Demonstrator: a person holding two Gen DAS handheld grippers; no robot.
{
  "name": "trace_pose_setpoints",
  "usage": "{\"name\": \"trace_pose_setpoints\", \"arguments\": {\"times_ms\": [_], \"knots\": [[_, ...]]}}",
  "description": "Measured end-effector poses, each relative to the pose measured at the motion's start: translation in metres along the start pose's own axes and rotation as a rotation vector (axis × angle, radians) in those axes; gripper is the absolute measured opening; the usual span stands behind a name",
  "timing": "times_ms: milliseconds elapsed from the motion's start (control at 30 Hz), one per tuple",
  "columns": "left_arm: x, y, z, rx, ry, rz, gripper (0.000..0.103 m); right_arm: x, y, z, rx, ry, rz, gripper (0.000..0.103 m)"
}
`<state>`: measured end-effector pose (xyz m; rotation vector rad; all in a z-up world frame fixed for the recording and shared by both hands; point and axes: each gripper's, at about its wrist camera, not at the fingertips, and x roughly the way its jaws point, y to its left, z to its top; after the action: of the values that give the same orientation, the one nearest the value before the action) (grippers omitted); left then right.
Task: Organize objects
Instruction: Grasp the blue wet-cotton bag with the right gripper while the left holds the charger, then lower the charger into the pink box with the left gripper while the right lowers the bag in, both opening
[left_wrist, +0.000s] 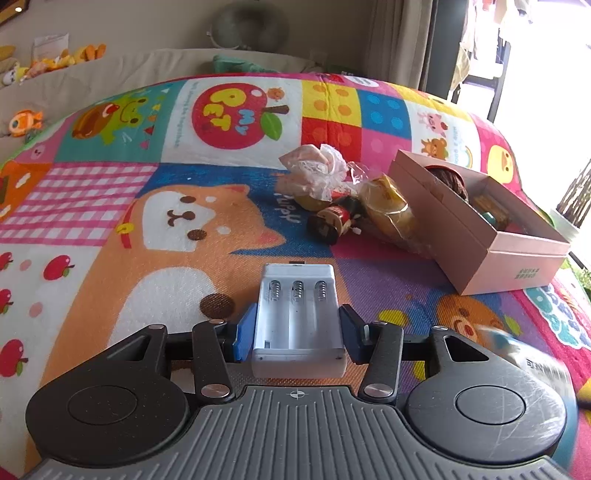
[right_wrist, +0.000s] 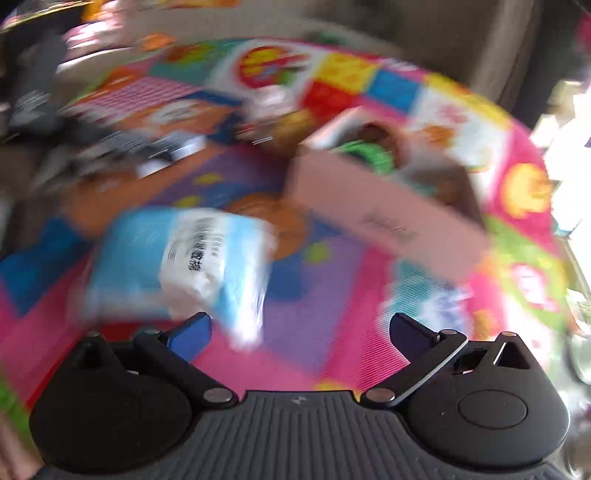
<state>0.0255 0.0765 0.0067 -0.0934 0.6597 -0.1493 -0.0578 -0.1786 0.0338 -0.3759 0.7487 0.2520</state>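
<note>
My left gripper (left_wrist: 298, 326) is shut on a white plastic battery holder (left_wrist: 298, 314), held just above the colourful play mat (left_wrist: 110, 236). A pink cardboard box (left_wrist: 476, 236) lies open to the right with several items inside. Beside its left wall lie wrapped snacks (left_wrist: 317, 173), a yellow packet (left_wrist: 388, 206) and a small wooden doll (left_wrist: 336, 219). The right wrist view is blurred by motion. My right gripper (right_wrist: 301, 332) is open and empty. A blue and white tissue pack (right_wrist: 181, 262) lies on the mat just ahead of its left finger. The pink box (right_wrist: 388, 218) is further ahead to the right.
Plush toys (left_wrist: 55, 59) sit on a beige sofa behind the mat at the far left. A bright window and curtain (left_wrist: 535, 74) are at the right. The tissue pack also shows at the lower right of the left wrist view (left_wrist: 532, 358).
</note>
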Motion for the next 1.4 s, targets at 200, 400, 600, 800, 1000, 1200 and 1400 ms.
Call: {"name": "trace_pose_setpoints", "arguments": {"times_ms": [200,400,600,800,1000,1200,1400], "knots": [[-0.001,-0.009,-0.002,0.055,0.011,0.036,0.053,-0.015,-0.025,0.014,0.262,-0.032,0.158,0.103],[-0.001,-0.009,-0.002,0.056,0.011,0.036,0.053,-0.004,0.011,0.018,0.262,-0.040,0.273,0.103],[-0.001,-0.009,-0.003,0.063,0.011,0.042,0.053,0.020,0.036,0.026,0.166,-0.047,0.294,0.081],[-0.003,-0.010,-0.005,0.062,0.002,0.052,0.053,0.017,0.025,0.020,0.196,-0.037,0.326,0.055],[-0.011,-0.016,-0.009,0.077,0.001,0.074,0.053,-0.022,-0.020,0.001,0.276,-0.130,0.276,0.055],[-0.043,-0.046,0.009,0.063,-0.089,-0.102,0.052,-0.051,-0.074,-0.017,0.390,-0.241,0.167,0.055],[-0.047,-0.109,0.070,0.081,-0.225,-0.249,0.053,-0.052,-0.107,-0.029,0.486,-0.295,0.127,0.055]]}}
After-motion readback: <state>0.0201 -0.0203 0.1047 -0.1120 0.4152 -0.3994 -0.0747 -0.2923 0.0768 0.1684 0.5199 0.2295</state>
